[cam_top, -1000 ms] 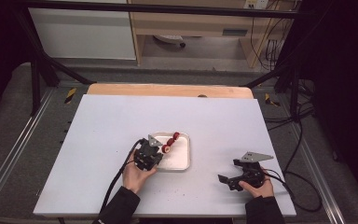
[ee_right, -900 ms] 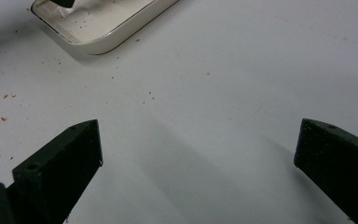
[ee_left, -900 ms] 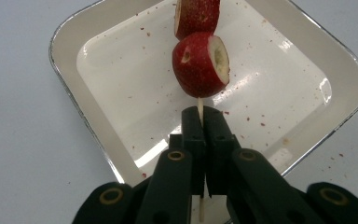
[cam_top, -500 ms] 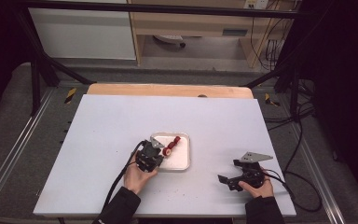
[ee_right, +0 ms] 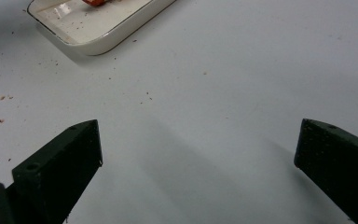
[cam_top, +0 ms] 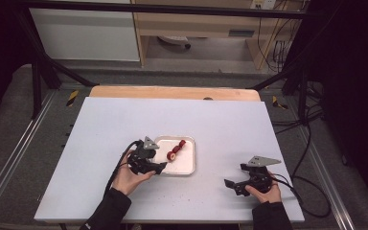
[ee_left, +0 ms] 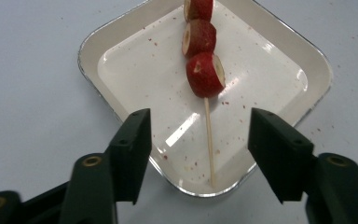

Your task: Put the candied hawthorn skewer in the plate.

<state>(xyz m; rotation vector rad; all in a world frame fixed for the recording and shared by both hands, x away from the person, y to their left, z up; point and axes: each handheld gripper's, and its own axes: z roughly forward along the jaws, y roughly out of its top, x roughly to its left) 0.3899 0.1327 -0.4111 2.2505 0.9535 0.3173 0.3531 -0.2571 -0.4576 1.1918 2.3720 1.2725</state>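
- three red fruit slices sit on a skewer [ee_left: 209, 140] lying in the white tray [cam_top: 188, 165] near the table's [cam_top: 100, 124] middle.
- left gripper [ee_left: 200, 135] at the tray's near-left edge; its jaws have just been opening, wide, the stick's bare end lying between them untouched.
- right gripper [cam_top: 233, 177] near right, jaws wide, empty.

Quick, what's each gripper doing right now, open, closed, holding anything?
Left gripper: open, jaws just opened, skewer lies free on the tray.
Right gripper: open, holding nothing.
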